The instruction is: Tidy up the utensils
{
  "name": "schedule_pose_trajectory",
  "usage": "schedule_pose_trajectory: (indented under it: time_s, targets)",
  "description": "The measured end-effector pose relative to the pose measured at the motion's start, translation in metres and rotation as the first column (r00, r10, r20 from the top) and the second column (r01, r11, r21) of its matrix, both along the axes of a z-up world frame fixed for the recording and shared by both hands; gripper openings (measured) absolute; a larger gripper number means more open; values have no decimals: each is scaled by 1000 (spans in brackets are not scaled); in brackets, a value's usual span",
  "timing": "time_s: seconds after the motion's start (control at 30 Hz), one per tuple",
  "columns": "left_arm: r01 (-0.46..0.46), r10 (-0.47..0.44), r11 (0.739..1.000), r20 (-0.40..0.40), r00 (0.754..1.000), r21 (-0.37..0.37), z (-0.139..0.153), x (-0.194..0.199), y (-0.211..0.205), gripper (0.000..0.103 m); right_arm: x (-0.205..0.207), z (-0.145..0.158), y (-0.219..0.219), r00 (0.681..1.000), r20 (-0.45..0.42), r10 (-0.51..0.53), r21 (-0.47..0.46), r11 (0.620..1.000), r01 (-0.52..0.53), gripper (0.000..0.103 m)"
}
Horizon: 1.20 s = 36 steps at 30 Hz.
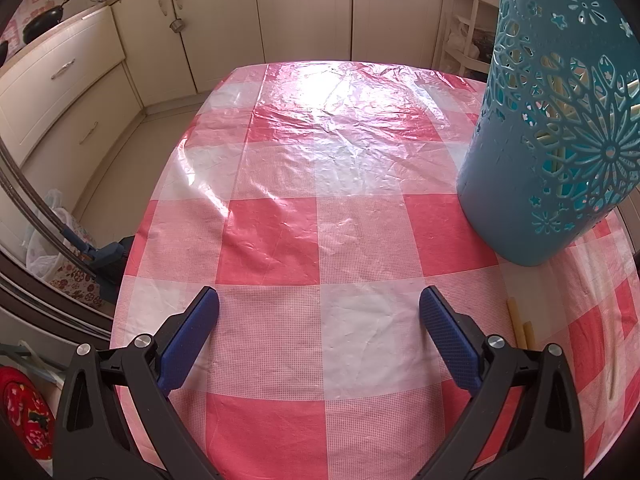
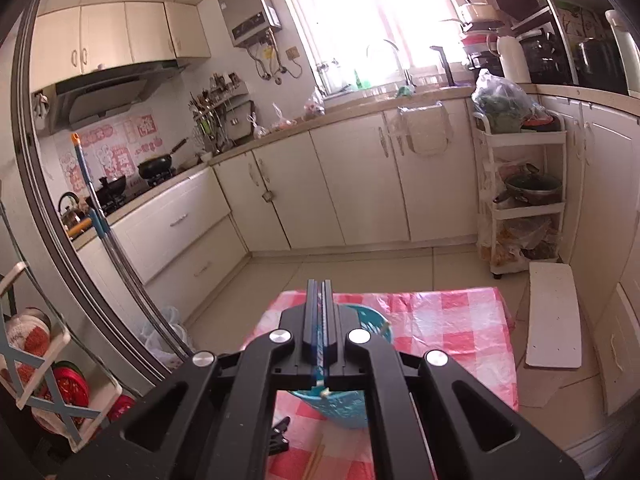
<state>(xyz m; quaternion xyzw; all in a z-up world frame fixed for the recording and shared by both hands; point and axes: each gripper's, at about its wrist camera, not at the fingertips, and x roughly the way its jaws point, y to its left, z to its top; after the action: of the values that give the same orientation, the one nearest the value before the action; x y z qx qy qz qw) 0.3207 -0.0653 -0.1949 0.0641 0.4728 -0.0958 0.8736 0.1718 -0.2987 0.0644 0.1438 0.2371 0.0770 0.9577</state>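
Teal basket (image 1: 552,132) near table edge (image 1: 624,240)

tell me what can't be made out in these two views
- Left wrist view: the teal basket runs off the top and right edges; only pale sticks show through its cutouts, so its contents are unclear.
- Left wrist view: the chopsticks on the table are partly hidden by the open left gripper.
- Right wrist view: the shut right gripper covers most of the basket and tablecloth.

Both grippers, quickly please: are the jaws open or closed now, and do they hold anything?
Left gripper: jaws open, nothing between them, above the checked tablecloth.
Right gripper: jaws closed, with nothing visibly held, above the blue basket.
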Motion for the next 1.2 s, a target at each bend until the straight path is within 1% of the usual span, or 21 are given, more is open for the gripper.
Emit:
schedule_pose_trajectory:
  time_s: [0.07, 0.13, 0.2, 0.23, 0.3, 0.37, 0.43, 0.5, 0.53, 0.57, 0.63, 0.7, 0.73, 0.77, 0.8, 0.87, 0.9, 1.0, 1.03, 1.13, 1.2]
  targets:
    - [0, 0, 1000, 0, 1000, 0, 0, 0, 0, 96, 1, -32, -12, 994, -105, -15, -3, 1000, 15, 2]
    - [0, 0, 1000, 0, 1000, 0, 0, -1, 0, 96, 1, -77, -24, 971, -235, -43, -7, 999, 42, 2]
    - [0, 0, 1000, 0, 1000, 0, 0, 0, 0, 96, 4, -123, -32, 924, -377, -63, -17, 998, 61, 2]
    - [0, 0, 1000, 0, 1000, 0, 0, -1, 0, 96, 6, -145, -36, 899, -434, -60, 8, 998, 70, 2]
    - [0, 0, 1000, 0, 1000, 0, 0, 0, 0, 96, 15, -172, -37, 861, -503, -69, 16, 996, 89, 2]
    - [0, 0, 1000, 0, 1000, 0, 0, 0, 0, 96, 26, -186, -32, 855, -514, -75, 11, 995, 94, 2]
    - [0, 0, 1000, 0, 1000, 0, 0, 0, 0, 96, 39, -193, -23, 850, -521, -79, -7, 996, 89, 3]
    - [0, 0, 1000, 0, 1000, 0, 0, 0, 0, 96, 48, -197, -13, 847, -523, -100, -47, 995, 88, 30]
    - [0, 0, 1000, 0, 1000, 0, 0, 0, 0, 96, 49, -196, -8, 849, -512, -128, -87, 992, 96, 46]
    - [0, 0, 1000, 0, 1000, 0, 0, 0, 0, 96, 51, -196, -4, 854, -500, -143, -117, 988, 97, 46]
    - [0, 0, 1000, 0, 1000, 0, 0, 0, 0, 96, 53, -198, 1, 855, -497, -151, -140, 986, 93, 46]
    - [0, 0, 1000, 0, 1000, 0, 0, 0, 0, 96, 53, -201, 4, 849, -494, -188, -197, 975, 101, 46]
    - [0, 0, 1000, 0, 1000, 0, 0, 0, 0, 96, 53, -205, 3, 845, -496, -199, -213, 971, 104, 42]
    - [0, 0, 1000, 0, 1000, 0, 0, 0, 0, 96, 54, -209, 2, 839, -504, -206, -223, 969, 104, 30]
    - [0, 0, 1000, 0, 1000, 0, 0, 0, 0, 96, 56, -215, 1, 832, -513, -210, -233, 967, 100, 25]
    - [0, 0, 1000, 0, 1000, 0, 0, 0, 0, 96, 51, -216, 3, 856, -471, -214, -279, 957, 86, 9]
    - [0, 0, 1000, 0, 1000, -1, 0, 0, 0, 96, 48, -215, 3, 858, -475, -196, -272, 960, 69, 8]
    - [0, 0, 1000, 0, 1000, -1, 0, 0, 0, 96, 38, -210, -4, 861, -480, -169, -222, 973, 67, 6]
    - [0, 0, 1000, 0, 1000, 0, 0, 0, 0, 96, 33, -205, -10, 869, -471, -153, -173, 982, 79, 6]
    - [0, 0, 1000, 0, 1000, -1, 0, 0, 0, 96, 10, -168, -23, 914, -390, -117, -28, 993, 116, 6]
    - [0, 0, 1000, 0, 1000, -1, 0, 0, 0, 96, 1, -132, -29, 947, -308, -96, 60, 991, 121, 6]
